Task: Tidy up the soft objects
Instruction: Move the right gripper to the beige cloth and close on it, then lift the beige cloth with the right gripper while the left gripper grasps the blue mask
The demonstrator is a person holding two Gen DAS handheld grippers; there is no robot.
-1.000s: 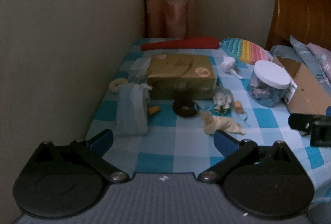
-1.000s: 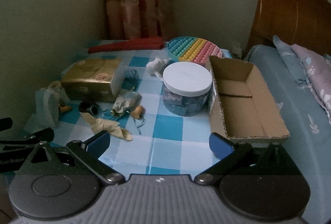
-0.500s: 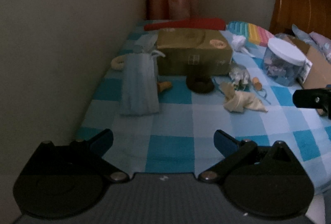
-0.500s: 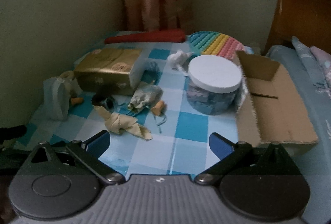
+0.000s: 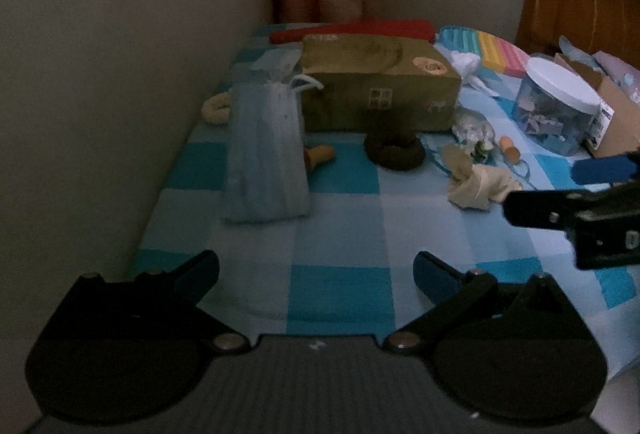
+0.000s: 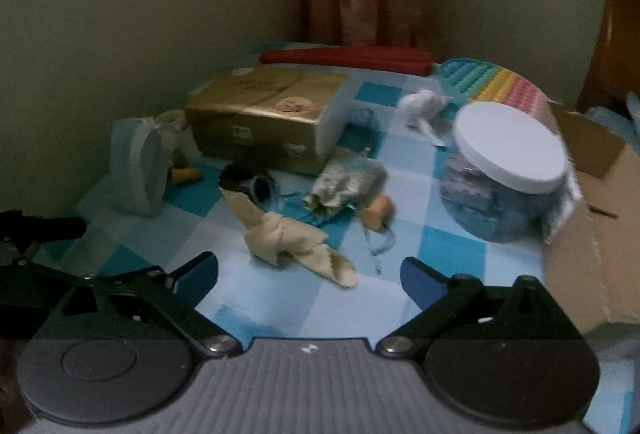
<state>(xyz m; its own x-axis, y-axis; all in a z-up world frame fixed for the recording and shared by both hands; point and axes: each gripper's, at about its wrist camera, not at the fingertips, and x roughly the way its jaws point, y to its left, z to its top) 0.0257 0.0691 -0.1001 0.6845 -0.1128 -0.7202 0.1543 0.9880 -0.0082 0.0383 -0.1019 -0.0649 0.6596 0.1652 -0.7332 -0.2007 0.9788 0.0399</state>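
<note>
So far I judge the sorting barely begun: the soft things lie scattered over the checked tablecloth [image 5: 340, 234] and the cardboard box [image 6: 592, 218] at my right looks empty as far as I can see into it. My left gripper [image 5: 316, 268] hangs low over the near edge of the cloth with its fingers spread wide and nothing between them; my right gripper [image 6: 308, 272] is likewise wide open and empty, and it points at the beige knotted cloth [image 6: 292, 240], which lies just ahead of its fingertips, not yet touched. Beyond that cloth I see a crumpled patterned rag [image 6: 340, 185], a small orange piece [image 6: 378, 215], a dark scrunchie [image 5: 394, 153] and a white wad [image 6: 420, 107], all loose near the gold tissue box [image 5: 376, 85]. On the left side a pale blue pouch [image 5: 266, 157] stands upright near the wall, with a cream ring [image 5: 216, 107] behind it. A lidded clear jar [image 6: 504, 169] sits between the clutter and the cardboard box. Everything still needs gathering, I reckon; the beige cloth seems the nearest first pick for my right hand, though where each piece belongs I cannot tell.
</note>
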